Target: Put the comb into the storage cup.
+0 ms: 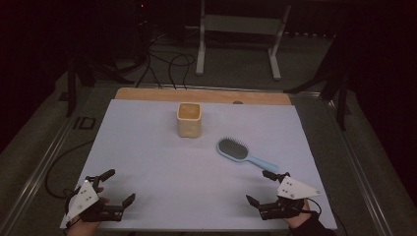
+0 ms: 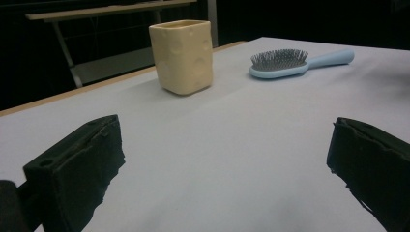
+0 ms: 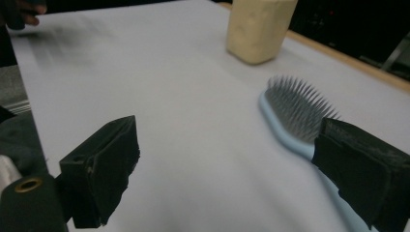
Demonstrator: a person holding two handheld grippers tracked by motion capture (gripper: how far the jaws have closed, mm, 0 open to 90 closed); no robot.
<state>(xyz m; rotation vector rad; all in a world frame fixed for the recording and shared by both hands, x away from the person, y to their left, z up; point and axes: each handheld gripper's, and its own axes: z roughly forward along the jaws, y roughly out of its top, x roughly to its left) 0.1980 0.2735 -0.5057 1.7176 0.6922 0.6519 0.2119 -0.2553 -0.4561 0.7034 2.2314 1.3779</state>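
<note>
While the brush (image 1: 239,152) lies bristles up just ahead of my right gripper (image 1: 260,187), its handle passing under one jaw, both jaws stand wide apart. My left gripper (image 1: 119,186) gapes too; the cup (image 1: 189,119) stands beyond.

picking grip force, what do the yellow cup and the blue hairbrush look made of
Yellow cup: looks like matte ceramic or moulded plastic, with thick walls and round dimples like cheese; which one is unclear. Blue hairbrush: smooth pale plastic body and handle, with thin dark bristles, possibly metal or nylon.
</note>
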